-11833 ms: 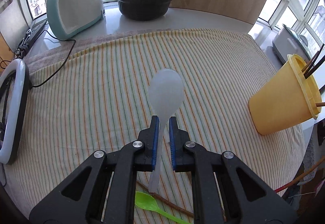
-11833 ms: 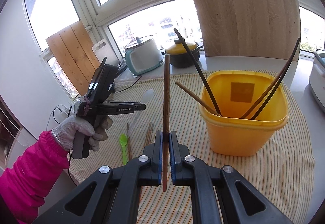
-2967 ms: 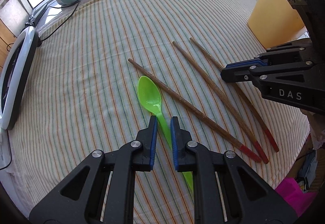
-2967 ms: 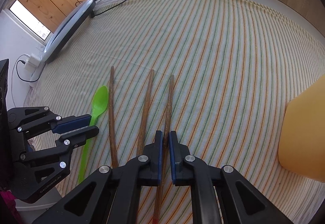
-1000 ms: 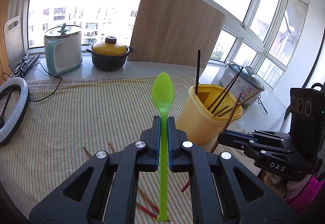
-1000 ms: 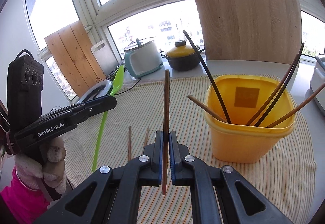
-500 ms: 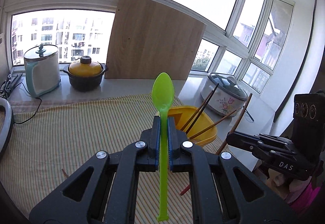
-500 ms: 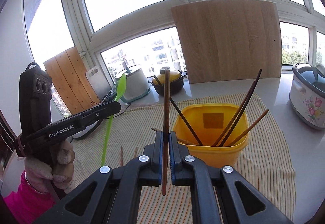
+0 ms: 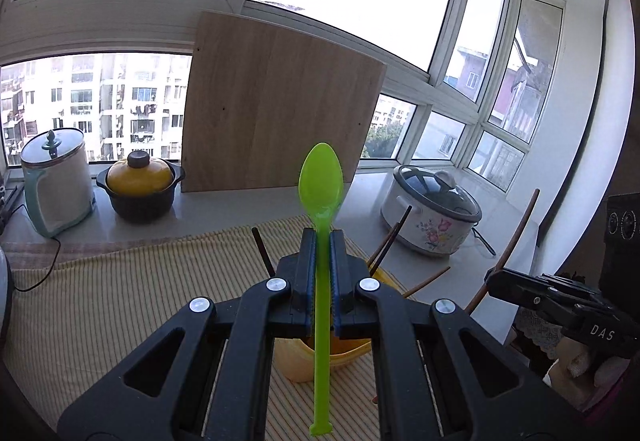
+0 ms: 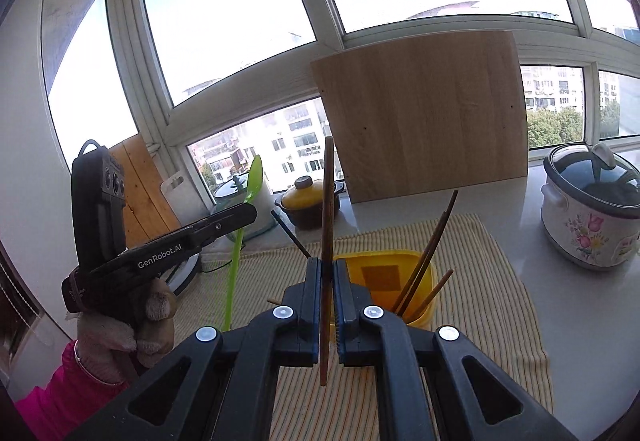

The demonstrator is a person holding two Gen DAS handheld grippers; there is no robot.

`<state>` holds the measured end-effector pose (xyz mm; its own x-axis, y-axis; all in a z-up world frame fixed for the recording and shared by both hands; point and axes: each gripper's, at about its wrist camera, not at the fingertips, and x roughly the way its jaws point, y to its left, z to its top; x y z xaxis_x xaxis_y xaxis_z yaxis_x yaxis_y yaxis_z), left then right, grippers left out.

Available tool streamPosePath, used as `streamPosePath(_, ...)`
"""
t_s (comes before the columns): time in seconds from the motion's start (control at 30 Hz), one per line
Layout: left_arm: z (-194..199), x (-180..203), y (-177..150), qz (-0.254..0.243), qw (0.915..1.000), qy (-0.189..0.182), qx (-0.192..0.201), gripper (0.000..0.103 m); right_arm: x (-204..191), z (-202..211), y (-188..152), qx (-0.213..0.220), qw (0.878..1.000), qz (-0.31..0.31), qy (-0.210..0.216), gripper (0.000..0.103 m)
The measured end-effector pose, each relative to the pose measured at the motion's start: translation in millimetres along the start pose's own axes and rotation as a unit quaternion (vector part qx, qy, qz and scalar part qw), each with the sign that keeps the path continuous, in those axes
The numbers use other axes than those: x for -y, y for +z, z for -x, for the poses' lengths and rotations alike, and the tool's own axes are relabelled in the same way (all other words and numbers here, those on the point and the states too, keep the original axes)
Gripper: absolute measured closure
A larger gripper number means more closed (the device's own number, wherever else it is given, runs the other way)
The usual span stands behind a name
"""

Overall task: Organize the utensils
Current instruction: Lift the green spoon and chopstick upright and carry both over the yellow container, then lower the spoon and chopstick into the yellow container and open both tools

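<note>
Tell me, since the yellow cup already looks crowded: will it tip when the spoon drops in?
Possibly. The cup looks like thin, light plastic, and its chopsticks lean against one side of the rim, loading that side. The green spoon looks thin and light, so it should add little push.

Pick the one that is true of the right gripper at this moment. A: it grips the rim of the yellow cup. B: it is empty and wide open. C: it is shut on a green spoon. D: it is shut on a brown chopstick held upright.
D: the right gripper is shut on a brown chopstick that stands upright between its pads; the green spoon is in the left gripper.
</note>
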<state>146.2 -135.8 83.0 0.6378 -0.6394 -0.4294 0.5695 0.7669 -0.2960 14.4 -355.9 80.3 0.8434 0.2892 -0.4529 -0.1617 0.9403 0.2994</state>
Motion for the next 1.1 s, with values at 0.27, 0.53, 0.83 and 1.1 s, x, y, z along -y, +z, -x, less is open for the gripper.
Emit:
streamPosePath(0.27,-20.3,-2.9,14.9,0.002,0.9999,-0.002,0.01,0.099,6.1,5.8,16.3,0.021,1.0,-0.003,-0.005,0.1)
streamPosePath(0.53,-51.2,-4.2,16.4,0.0,0.9999,0.01,-0.004,0.099,12.8,2.0,26.1,0.027,1.0,-0.006,-0.012,0.1)
streamPosePath(0.83,-74.9,0.0,22.3,-0.012,0.9999,0.011,-0.003,0.099,31.8,-2.6,37.7,0.037,0.999,-0.028,-0.018,0.1)
streamPosePath(1.1,-94.3,1.9,20.0,-0.013,0.9999,0.002,-0.002,0.099,42.4,-17.5,36.4,0.025,0.999,-0.03,-0.032,0.1)
